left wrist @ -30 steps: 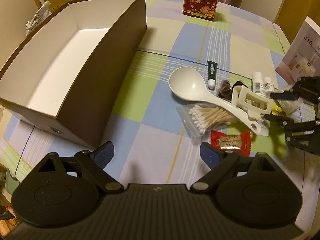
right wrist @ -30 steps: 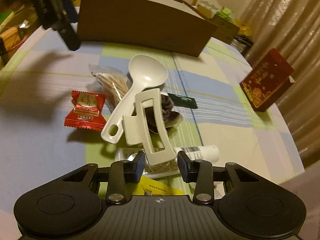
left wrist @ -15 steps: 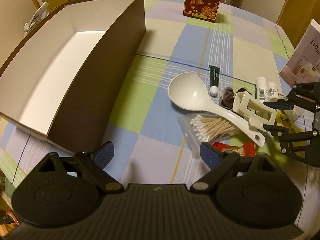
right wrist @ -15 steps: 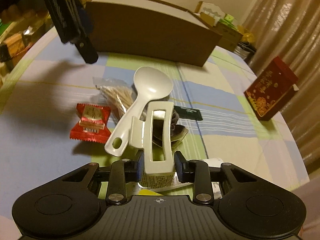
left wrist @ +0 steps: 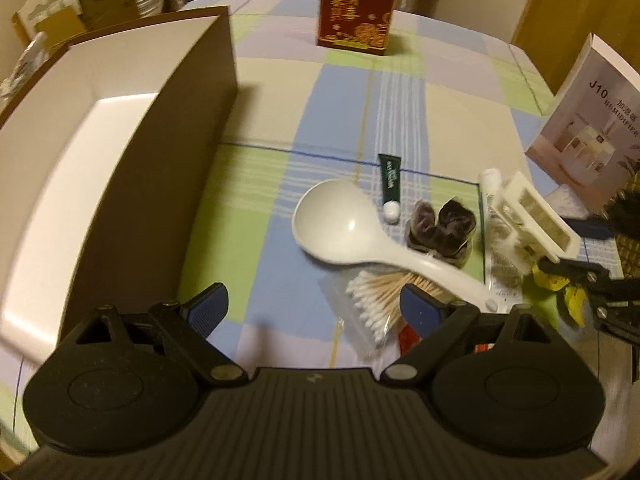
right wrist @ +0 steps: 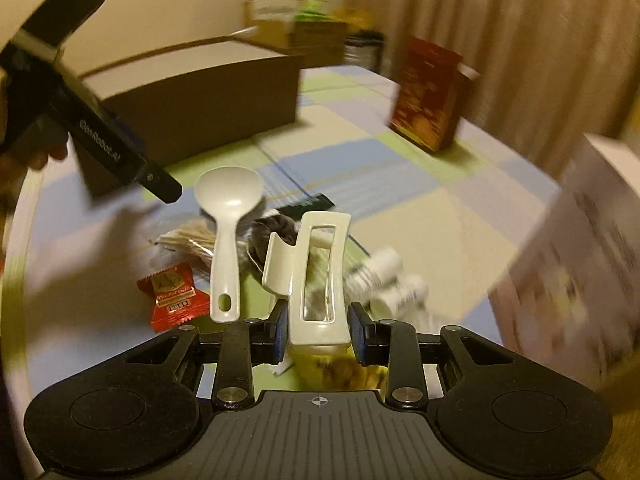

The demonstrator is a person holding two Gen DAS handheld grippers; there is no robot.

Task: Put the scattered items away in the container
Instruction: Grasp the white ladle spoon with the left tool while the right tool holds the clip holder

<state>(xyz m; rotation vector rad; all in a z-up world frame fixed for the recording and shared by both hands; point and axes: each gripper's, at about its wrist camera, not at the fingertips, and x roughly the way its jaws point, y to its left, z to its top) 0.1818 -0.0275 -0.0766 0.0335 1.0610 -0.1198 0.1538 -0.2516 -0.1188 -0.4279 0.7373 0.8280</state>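
Observation:
My right gripper (right wrist: 318,330) is shut on a white hair claw clip (right wrist: 316,280), held clear of the table; the left wrist view shows the clip (left wrist: 532,216) at the right edge. My left gripper (left wrist: 314,304) stands open and empty above a bag of cotton swabs (left wrist: 376,300). The brown box (left wrist: 168,184) with a white inside stands to the left. A white spoon (left wrist: 348,232), a green tube (left wrist: 390,176) and a dark scrunchie (left wrist: 440,228) lie on the checked cloth. A red candy packet (right wrist: 172,292) and white tubes (right wrist: 384,276) lie nearby.
A red gift box (left wrist: 358,4) stands at the far end of the table. A white humidifier carton (left wrist: 592,120) stands at the right, close to my right gripper. A yellow wrapper (left wrist: 560,292) lies under the clip. Cardboard boxes (left wrist: 80,12) sit beyond the table's far left.
My right gripper closed on the clip, raised it off the table and rolled. My left gripper drifted toward the scattered items; the candy packet is now mostly hidden behind its finger.

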